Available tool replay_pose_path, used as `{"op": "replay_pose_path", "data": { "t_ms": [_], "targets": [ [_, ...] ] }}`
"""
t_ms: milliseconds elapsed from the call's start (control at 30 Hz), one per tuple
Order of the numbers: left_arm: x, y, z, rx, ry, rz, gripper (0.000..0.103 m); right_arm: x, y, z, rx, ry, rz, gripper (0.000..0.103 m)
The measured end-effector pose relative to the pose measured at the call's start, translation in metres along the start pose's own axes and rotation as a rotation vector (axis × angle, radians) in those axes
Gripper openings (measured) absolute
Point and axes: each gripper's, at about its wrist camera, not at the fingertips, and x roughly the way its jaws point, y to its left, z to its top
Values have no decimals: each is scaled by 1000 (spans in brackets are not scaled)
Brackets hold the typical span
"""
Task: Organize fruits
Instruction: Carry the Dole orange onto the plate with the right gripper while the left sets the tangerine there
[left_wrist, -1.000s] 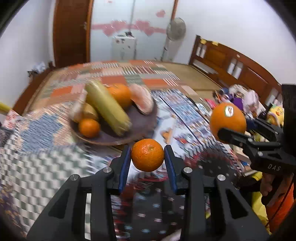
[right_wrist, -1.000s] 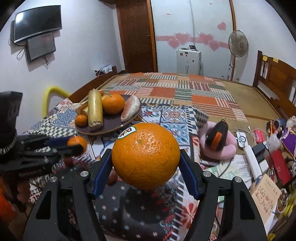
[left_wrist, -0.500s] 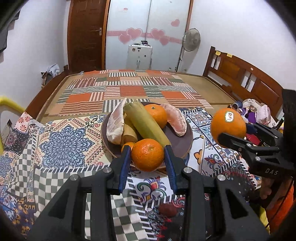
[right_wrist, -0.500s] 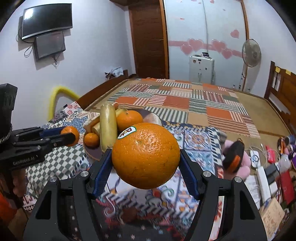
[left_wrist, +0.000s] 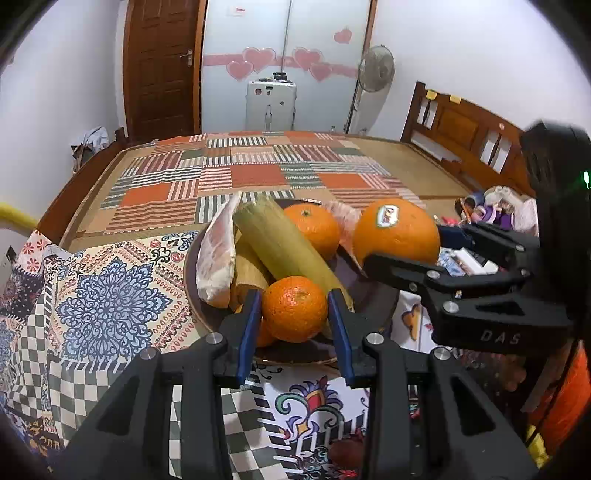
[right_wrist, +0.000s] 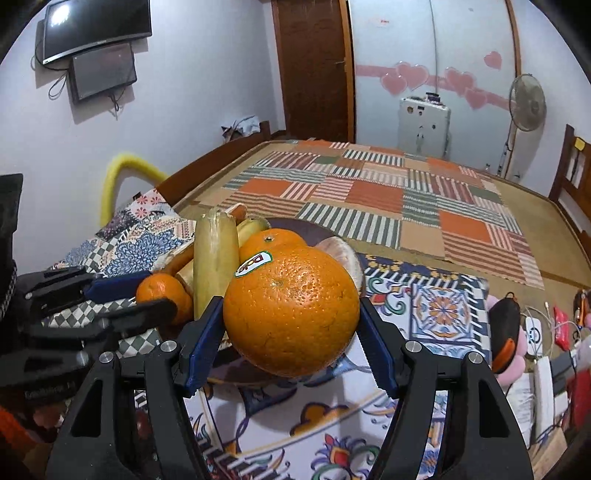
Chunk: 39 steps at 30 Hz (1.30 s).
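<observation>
My left gripper (left_wrist: 294, 325) is shut on a small mandarin (left_wrist: 294, 308), held just over the near rim of the dark brown fruit plate (left_wrist: 373, 299). My right gripper (right_wrist: 291, 332) is shut on a large stickered orange (right_wrist: 291, 310), which also shows at the plate's right side as the large orange (left_wrist: 397, 230) in the left wrist view. The plate holds a corn cob in its husk (left_wrist: 280, 247), another orange (left_wrist: 314, 227), pomelo segments (left_wrist: 218, 254) and more small fruit half hidden under the mandarin.
The plate rests on a patterned cloth (left_wrist: 110, 295) at the near end of a bed with a patchwork mat (left_wrist: 251, 173). A dark reddish fruit (left_wrist: 345, 454) lies on the cloth near me. Clutter, cables and a pink cushion (right_wrist: 513, 365) sit to the right.
Both grippers have moved forward toward the plate with their fruit still held. The plate now looms larger, and the large orange has come close to its right rim.
</observation>
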Motion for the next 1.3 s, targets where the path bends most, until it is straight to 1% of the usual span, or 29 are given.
{"op": "replay_pose_path", "data": {
  "t_ms": [167, 233, 300, 333, 500, 633, 867, 933, 1033, 1167, 1300],
  "targets": [
    [1, -5, -5, 37, -15, 12, 37, 12, 4, -1, -18, 36, -9, 67],
    [1, -4, -6, 41, -17, 9, 37, 17, 3, -2, -14, 60, 2, 67],
    [5, -6, -7, 39, -5, -1, 37, 16, 3, -2, -20, 55, 0, 67],
    [6, -5, -8, 35, -1, -5, 38, 16, 3, -2, -21, 56, 0, 67],
    [7, -11, -11, 55, -16, 22, 40, 16, 1, 0, -20, 70, 9, 68],
    [8, -14, -13, 67, -19, 22, 45, 17, 3, 0, -27, 72, 1, 69],
    [8, -10, -10, 47, -13, 14, 45, 17, 4, -1, -29, 79, 7, 70],
    [6, -6, -10, 33, -9, 16, 45, 13, 4, -1, -25, 65, 8, 70],
    [0, 1, -9, 3, -8, 4, 46, 2, 3, 3, -13, 27, 7, 73],
    [-17, 7, -8, -17, -32, 27, 46, -19, -1, 7, 5, -21, -10, 73],
    [-38, 9, -9, -30, -52, 32, 46, -43, -3, 1, 26, -51, -21, 73]
  ]
}}
